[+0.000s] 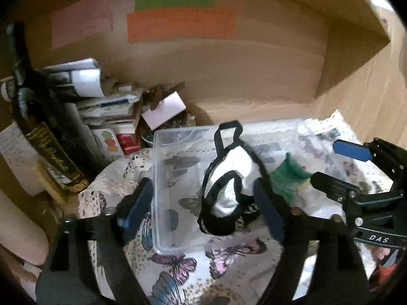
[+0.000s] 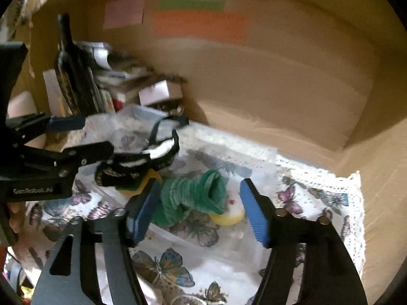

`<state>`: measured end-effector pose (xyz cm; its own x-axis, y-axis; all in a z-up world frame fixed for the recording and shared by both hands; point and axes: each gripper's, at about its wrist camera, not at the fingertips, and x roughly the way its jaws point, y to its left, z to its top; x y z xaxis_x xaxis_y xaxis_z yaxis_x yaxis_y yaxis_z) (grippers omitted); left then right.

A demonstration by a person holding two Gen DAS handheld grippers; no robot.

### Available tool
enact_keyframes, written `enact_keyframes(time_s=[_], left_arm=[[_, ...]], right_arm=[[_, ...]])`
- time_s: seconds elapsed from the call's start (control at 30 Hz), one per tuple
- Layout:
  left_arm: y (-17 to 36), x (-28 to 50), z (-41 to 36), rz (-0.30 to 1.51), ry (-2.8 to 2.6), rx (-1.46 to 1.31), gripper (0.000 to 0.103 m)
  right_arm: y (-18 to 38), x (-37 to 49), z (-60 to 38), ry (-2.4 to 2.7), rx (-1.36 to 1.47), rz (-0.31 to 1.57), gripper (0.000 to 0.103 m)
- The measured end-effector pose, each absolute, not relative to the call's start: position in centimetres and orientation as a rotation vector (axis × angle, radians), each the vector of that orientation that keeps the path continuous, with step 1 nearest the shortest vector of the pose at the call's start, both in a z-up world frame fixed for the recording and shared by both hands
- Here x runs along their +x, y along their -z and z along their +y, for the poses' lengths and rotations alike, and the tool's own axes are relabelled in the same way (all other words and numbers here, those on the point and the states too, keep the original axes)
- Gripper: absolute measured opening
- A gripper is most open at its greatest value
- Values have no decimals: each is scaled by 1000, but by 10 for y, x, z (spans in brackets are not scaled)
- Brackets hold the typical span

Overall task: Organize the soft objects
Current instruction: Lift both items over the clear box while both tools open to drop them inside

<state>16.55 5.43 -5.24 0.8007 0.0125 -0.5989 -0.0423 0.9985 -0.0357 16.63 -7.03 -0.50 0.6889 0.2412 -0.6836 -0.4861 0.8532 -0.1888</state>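
Observation:
A black-and-white soft item with black straps (image 1: 229, 190) hangs over the clear plastic box (image 1: 162, 167), touching the right finger of my left gripper (image 1: 206, 211), whose jaws stand wide apart. The same item shows in the right wrist view (image 2: 142, 157) beside the left gripper's fingers. A green knitted tube (image 2: 195, 195) lies between the open jaws of my right gripper (image 2: 201, 211), near its left finger. It shows in the left wrist view (image 1: 287, 178) too. A yellow and white soft piece (image 2: 231, 213) lies behind the green tube.
A butterfly-print cloth (image 2: 178, 267) covers the surface inside a wooden cabinet. A dark bottle (image 1: 48, 142), stacked papers and boxes (image 1: 106, 101) and a small white box (image 1: 165, 109) crowd the back left. Cabinet walls (image 2: 279, 89) stand behind and to the right.

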Motion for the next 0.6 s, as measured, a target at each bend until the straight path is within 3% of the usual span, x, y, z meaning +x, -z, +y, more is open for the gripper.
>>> enact_keyframes(time_s=[0.1, 0.23, 0.6], left_arm=[[40, 148, 54, 593, -33, -65, 99], [29, 125, 52, 556, -20, -71, 102], [58, 96, 20, 640, 79, -75, 103]], right_arm=[[-11, 151, -79, -420, -354, 645, 73], [-25, 130, -90, -422, -329, 591, 78], [-13, 90, -126, -361, -254, 615, 80]])
